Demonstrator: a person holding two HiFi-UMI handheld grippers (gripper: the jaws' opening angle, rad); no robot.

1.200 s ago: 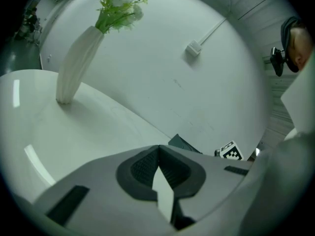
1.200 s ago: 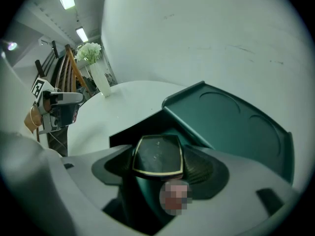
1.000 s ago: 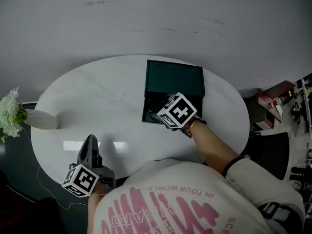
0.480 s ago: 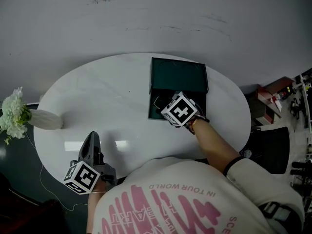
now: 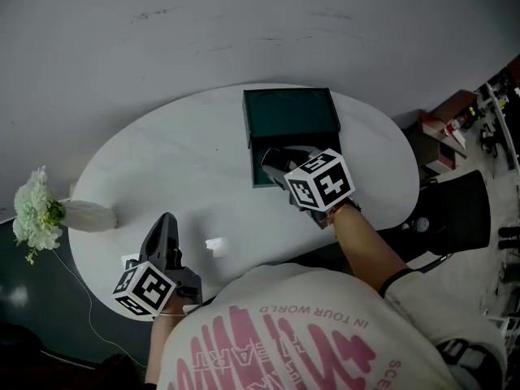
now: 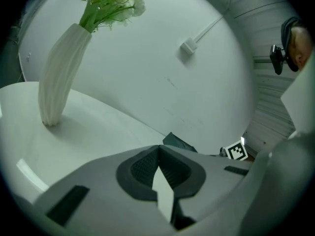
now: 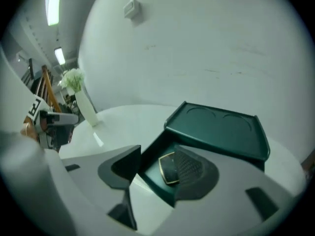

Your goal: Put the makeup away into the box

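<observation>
In the middle of the frame the right gripper (image 5: 278,162) hangs over the open box (image 5: 288,114). Its jaws are apart and have just been closing on nothing. The compact (image 7: 168,170) lies inside the box. At lower left, the left gripper (image 5: 166,227) is pressed together and empty.

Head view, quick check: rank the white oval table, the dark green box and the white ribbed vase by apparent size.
1. white oval table, by far the largest
2. dark green box, lid open
3. white ribbed vase, clearly the smallest
</observation>
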